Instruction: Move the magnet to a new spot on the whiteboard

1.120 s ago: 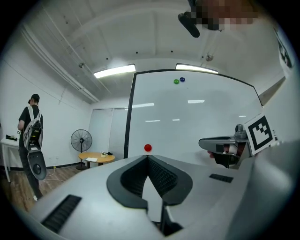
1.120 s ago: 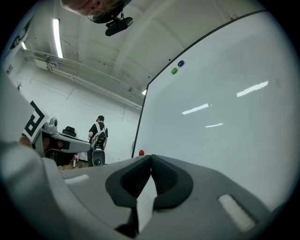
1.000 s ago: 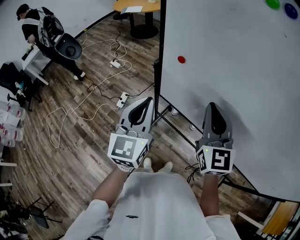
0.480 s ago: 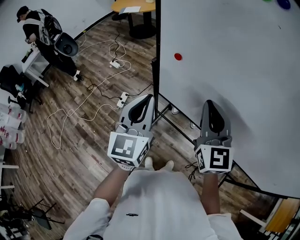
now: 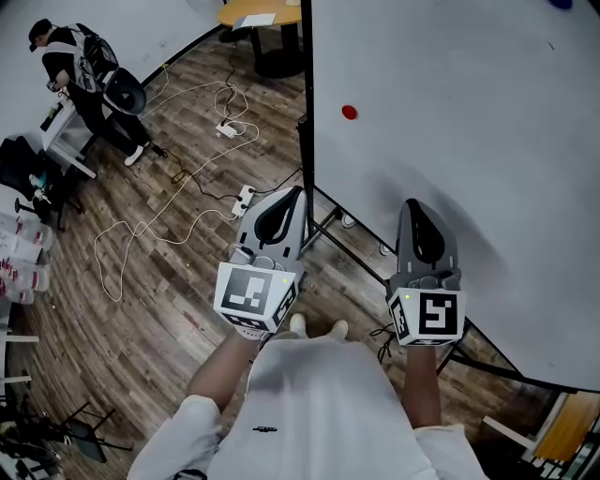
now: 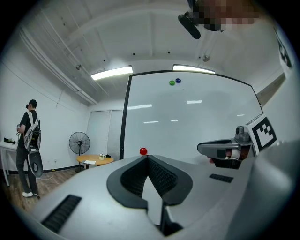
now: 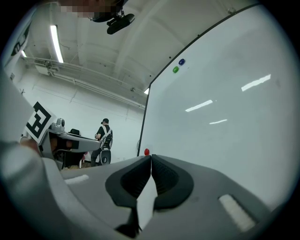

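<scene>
A small red magnet (image 5: 349, 112) sticks on the whiteboard (image 5: 469, 122) near its left edge; it also shows as the red magnet (image 6: 143, 151) and the red magnet (image 7: 146, 152) just above each gripper's jaw tips. My left gripper (image 5: 294, 196) is shut with nothing in it, held left of the board's black frame. My right gripper (image 5: 415, 208) is shut and empty too, in front of the lower board. Both are well short of the magnet. A green magnet (image 6: 172, 83) and a blue magnet (image 6: 178, 80) sit high on the board.
A person (image 5: 80, 61) stands by a white table at the far left. Cables and power strips (image 5: 246, 197) lie on the wooden floor. A round wooden table (image 5: 258, 13) stands behind the board's edge. A floor fan (image 6: 78, 142) is by the wall.
The view has shifted slightly, so the board and red magnet sit a little further left and up in the head view. Both grippers stay shut and nearly in place.
</scene>
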The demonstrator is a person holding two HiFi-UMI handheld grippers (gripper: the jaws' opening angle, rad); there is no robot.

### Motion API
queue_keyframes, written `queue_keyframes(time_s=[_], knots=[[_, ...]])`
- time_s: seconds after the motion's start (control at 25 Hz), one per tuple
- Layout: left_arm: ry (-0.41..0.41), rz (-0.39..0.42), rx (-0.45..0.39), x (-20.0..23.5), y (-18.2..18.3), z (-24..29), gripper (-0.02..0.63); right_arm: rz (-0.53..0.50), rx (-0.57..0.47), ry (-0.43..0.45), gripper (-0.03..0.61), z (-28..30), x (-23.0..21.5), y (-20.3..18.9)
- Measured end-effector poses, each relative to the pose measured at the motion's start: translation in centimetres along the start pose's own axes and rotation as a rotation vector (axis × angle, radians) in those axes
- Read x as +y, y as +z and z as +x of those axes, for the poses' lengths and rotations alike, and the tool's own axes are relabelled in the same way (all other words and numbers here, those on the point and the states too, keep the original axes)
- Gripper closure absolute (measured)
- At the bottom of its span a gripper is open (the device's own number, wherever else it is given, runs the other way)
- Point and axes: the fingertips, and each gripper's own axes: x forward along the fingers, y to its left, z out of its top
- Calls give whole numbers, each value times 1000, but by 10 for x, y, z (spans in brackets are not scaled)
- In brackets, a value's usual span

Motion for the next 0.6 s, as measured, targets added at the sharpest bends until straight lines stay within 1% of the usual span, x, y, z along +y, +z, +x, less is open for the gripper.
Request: queue_keyframes(time_s=[0.36,0.6], knots=[[-3,5,3,-3,2,2,607,-16,-1,1,578,0,-3,3],[0,1,6,-4,-5,6,607,-12,-2,-6,580,0,-7,-2]])
